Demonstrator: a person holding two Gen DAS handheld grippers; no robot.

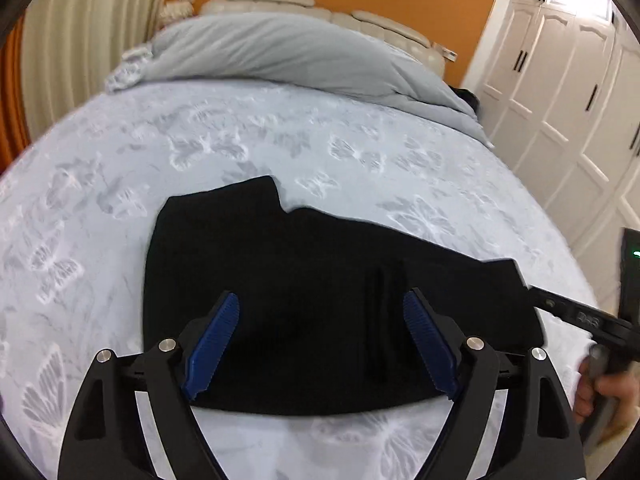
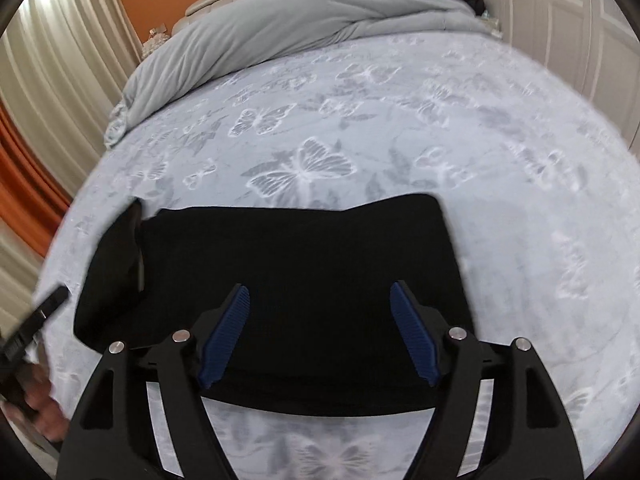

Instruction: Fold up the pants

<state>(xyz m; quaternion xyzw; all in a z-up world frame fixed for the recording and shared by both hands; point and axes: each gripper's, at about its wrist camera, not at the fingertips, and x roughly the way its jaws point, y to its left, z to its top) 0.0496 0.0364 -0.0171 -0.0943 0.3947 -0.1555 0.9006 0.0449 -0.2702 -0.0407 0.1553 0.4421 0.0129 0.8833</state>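
The black pants (image 1: 288,280) lie folded into a compact flat shape on the bed's pale butterfly-print sheet (image 1: 200,148). My left gripper (image 1: 320,304) is open and empty, its blue pads apart above the pants' near part. In the right wrist view the same pants (image 2: 304,272) lie flat, with a raised fold at their left end. My right gripper (image 2: 320,294) is open and empty above the pants' near edge. The right gripper's body also shows at the right edge of the left wrist view (image 1: 576,316), beside the pants' right end.
A grey duvet (image 1: 288,52) is bunched at the head of the bed by a padded headboard (image 1: 304,6). White wardrobe doors (image 1: 560,92) stand to the right, curtains (image 1: 80,40) to the left. The sheet also shows in the right wrist view (image 2: 400,120).
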